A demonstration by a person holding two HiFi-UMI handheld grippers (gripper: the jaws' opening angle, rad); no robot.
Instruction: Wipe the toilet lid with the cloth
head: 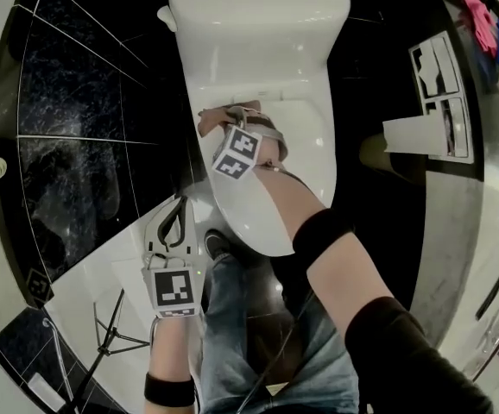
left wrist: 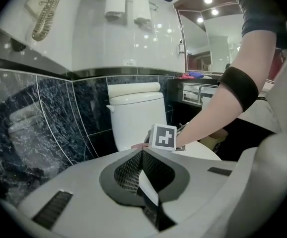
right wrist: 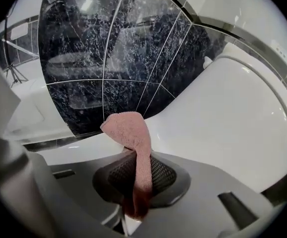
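Head view: cloth at lid rear

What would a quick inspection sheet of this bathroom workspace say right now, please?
Surface: toilet lid closed, white, glossy; no dirt seen.
Job's things: pink cloth over the lid's rear end; contact unclear.
Clutter: two paper rolls on the wall; coloured rags off to the right.
Grippers: right gripper shut on the cloth; left gripper shut, empty, left of the lid.
Cables: coiled phone cord on the wall.
Surroundings: dark marble tiles, mirror.
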